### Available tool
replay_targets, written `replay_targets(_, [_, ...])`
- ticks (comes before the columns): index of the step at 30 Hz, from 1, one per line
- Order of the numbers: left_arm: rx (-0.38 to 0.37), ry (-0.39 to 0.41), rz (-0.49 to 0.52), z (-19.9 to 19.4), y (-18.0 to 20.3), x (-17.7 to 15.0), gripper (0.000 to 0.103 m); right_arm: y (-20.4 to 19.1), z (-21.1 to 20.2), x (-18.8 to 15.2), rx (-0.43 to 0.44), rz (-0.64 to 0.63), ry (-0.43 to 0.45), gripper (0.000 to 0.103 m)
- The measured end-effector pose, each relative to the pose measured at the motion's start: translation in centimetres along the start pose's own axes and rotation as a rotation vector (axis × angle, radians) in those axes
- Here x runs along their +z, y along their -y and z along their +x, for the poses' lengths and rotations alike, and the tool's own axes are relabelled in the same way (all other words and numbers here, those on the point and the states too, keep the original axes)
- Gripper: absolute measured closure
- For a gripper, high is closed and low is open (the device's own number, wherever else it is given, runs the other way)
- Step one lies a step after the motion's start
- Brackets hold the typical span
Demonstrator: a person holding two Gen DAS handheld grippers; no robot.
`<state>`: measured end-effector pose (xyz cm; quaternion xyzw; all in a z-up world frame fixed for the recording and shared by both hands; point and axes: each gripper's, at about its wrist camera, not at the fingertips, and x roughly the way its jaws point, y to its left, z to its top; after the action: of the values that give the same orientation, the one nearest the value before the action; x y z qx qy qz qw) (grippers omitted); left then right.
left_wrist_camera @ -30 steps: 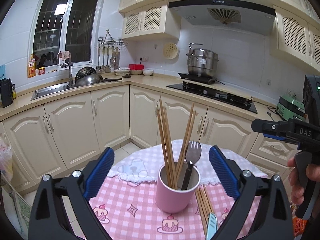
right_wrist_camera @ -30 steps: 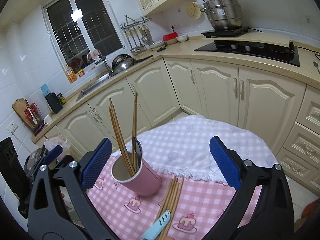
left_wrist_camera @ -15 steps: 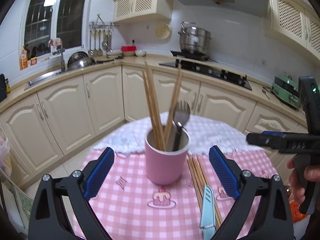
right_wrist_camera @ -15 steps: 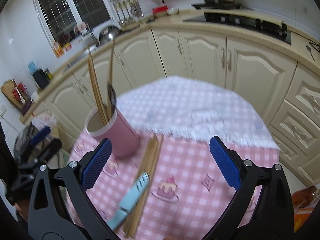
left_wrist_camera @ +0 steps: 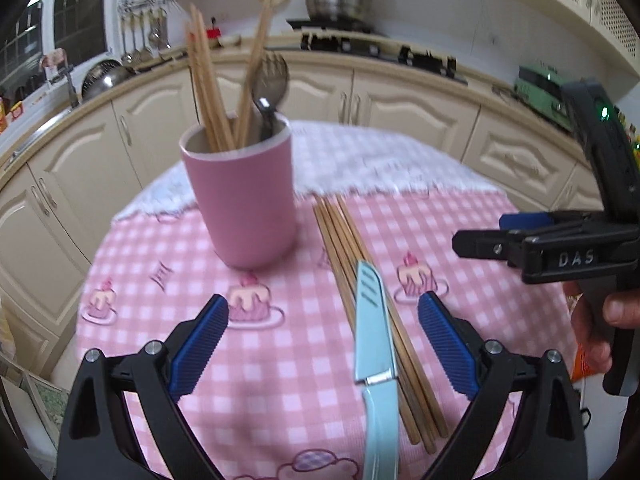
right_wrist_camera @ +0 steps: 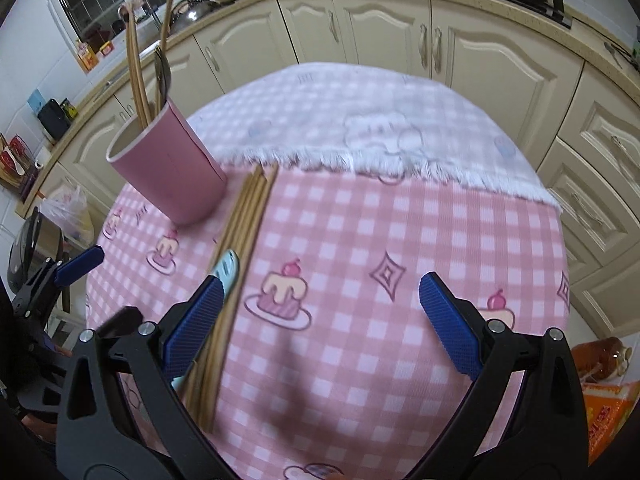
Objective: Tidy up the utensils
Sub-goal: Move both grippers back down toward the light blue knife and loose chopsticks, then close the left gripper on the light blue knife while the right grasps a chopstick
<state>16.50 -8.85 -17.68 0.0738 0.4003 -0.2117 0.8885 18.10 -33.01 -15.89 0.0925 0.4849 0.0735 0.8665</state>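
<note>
A pink cup stands on the round table with the pink checked cloth; it holds several wooden chopsticks and a metal spork. A bundle of loose chopsticks lies to the right of the cup, with a light blue knife on top. My left gripper is open and empty above the cloth in front of the knife. My right gripper is open and empty; the chopsticks and knife lie by its left finger. The cup also shows in the right wrist view.
A white fringed cloth covers the far half of the table. Cream kitchen cabinets and a counter with a hob curve behind the table. An orange packet and a bottle sit on the floor at the right.
Both grippers have dropped and tilted down toward the table. The cup, loose chopsticks and knife now look closer and larger. Both grippers stay open and empty.
</note>
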Motion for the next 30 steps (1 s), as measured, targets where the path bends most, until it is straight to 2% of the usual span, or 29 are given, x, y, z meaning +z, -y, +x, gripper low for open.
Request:
replay_targets(10, [0.024, -0.119, 0.062, 3.8, 0.9, -2.4, 0.009, 0.2, 0.9, -1.0, -0.001, 0.010, -0.029, 0.007])
replay_targets(18, [0.041, -0.104, -0.018, 3.4, -1.8, -3.2, 0.010, -1.2, 2.1, -1.4, -0.016, -0.032, -0.057, 0.007])
replay_targets(24, [0.054, -0.110, -0.057, 3.7, -3.6, -3.5, 0.010, -3.0, 2.9, -1.6, -0.059, -0.106, -0.077, 0.007])
replay_targets(27, [0.061, -0.114, -0.048, 3.9, -3.5, -3.2, 0.010, -3.6, 3.6, -1.6, -0.077, -0.129, -0.093, 0.007])
replay_targets(30, [0.036, -0.107, -0.039, 3.9, -3.0, -2.9, 0.010, -4.0, 4.0, -1.5, -0.082, -0.141, -0.105, 0.007])
